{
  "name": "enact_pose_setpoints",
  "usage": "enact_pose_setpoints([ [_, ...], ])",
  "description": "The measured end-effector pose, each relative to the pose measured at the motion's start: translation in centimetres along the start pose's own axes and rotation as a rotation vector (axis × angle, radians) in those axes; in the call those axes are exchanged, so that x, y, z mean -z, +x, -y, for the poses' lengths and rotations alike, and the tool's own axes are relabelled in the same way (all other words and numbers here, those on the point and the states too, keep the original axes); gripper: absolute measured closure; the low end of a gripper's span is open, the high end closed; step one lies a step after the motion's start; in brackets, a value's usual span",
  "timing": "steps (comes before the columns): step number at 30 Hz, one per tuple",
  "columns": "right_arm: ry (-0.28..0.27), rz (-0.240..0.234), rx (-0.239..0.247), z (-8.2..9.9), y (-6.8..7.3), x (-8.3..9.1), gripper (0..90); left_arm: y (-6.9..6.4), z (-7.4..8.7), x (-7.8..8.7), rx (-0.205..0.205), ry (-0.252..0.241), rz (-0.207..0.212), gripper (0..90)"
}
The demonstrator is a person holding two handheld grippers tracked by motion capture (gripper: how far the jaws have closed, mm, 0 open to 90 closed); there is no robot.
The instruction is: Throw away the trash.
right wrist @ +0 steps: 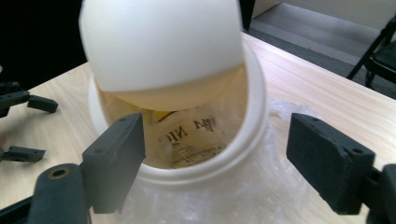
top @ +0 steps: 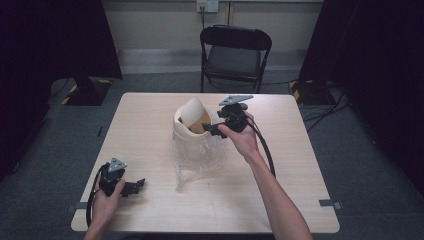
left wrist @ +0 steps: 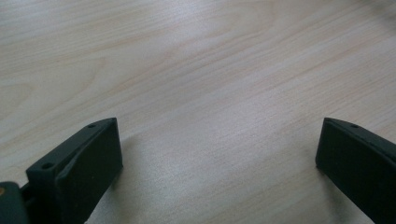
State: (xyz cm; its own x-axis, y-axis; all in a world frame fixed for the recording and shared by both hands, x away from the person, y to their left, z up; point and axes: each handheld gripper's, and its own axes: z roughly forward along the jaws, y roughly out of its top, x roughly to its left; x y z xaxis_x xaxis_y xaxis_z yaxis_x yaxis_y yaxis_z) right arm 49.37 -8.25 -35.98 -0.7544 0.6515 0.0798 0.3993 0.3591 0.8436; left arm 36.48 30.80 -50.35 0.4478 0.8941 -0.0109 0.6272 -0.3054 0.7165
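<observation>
A cream bin with a tilted swing lid stands mid-table on a crumpled clear plastic bag. My right gripper hovers at the bin's right side, pointing into its mouth. In the right gripper view its jaws stand open in front of the rim, with nothing between the pads. Under the lid, printed packaging lies inside the bin. My left gripper rests on the table's front left, and its jaws are wide open over bare wood.
A black folding chair stands beyond the table's far edge. Dark curtains hang at both sides, and cables lie on the floor at the right. The plastic bag spreads toward the front of the bin.
</observation>
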Motion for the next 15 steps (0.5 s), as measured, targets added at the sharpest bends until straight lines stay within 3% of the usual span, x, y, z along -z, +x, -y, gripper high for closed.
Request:
enact_pose_setpoints([
  [15, -0.039, 0.064, -0.061, 2.1, -1.3, 2.6, 14.7, 0.0, 0.0, 0.0, 0.003, -0.002, -0.001, 0.0],
])
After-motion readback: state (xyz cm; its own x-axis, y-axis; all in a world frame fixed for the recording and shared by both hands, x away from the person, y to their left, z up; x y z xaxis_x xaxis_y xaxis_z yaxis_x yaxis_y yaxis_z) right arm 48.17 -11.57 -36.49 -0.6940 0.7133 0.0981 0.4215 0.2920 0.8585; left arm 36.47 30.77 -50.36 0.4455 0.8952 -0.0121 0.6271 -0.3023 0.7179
